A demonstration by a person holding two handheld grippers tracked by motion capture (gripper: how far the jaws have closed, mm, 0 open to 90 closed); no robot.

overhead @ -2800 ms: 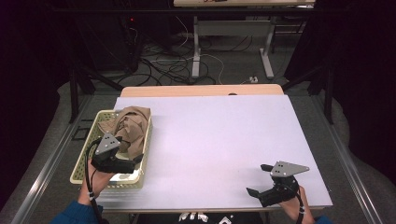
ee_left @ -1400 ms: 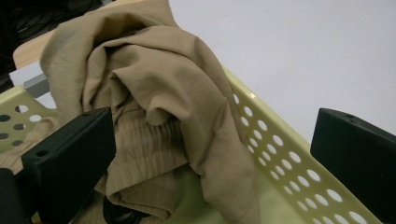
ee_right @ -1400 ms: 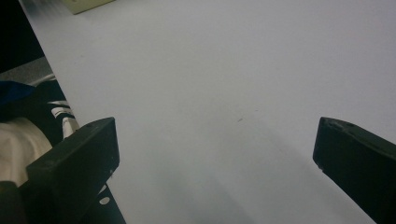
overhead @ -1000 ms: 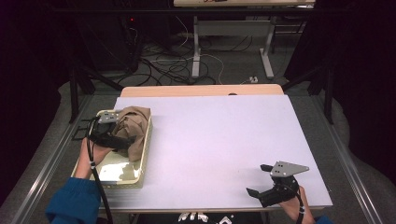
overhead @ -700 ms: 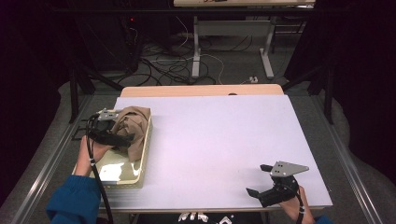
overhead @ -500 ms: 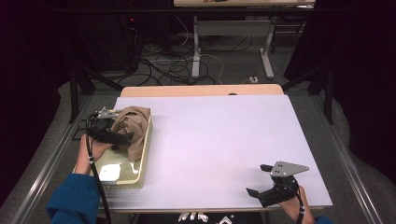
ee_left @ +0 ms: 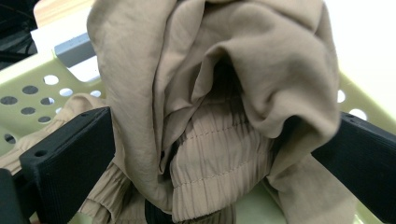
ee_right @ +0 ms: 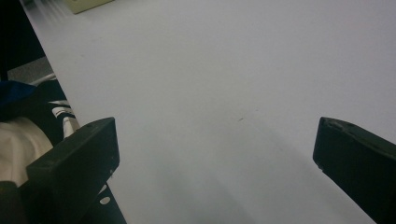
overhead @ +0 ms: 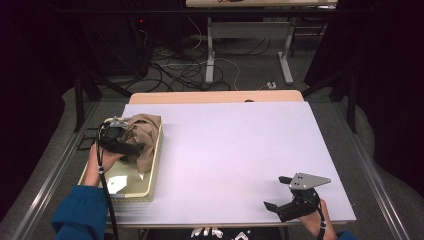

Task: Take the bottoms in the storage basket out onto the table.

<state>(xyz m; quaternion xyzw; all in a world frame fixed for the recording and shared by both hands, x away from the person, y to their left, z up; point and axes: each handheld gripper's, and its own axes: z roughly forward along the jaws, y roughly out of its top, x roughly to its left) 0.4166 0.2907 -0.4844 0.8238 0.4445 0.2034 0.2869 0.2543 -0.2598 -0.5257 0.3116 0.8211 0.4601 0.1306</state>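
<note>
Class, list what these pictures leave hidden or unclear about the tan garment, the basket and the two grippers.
- Tan garment: its type; bunched folds in the left gripper view.
- Basket: its far end, covered by the garment in the high view.
- Left gripper: whether it has clamped the garment; cloth covers the gap.
- Right gripper: nothing hidden; open over bare table.

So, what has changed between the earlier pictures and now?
The left tongs moved from the near end of the basket toward its far end, onto the tan cloth. The cloth now bunches between their wide-set jaws; a firm grip cannot be confirmed. The cloth looks gathered slightly higher. The right tongs stayed open at the near right corner of the table, and the basket did not move.
</note>
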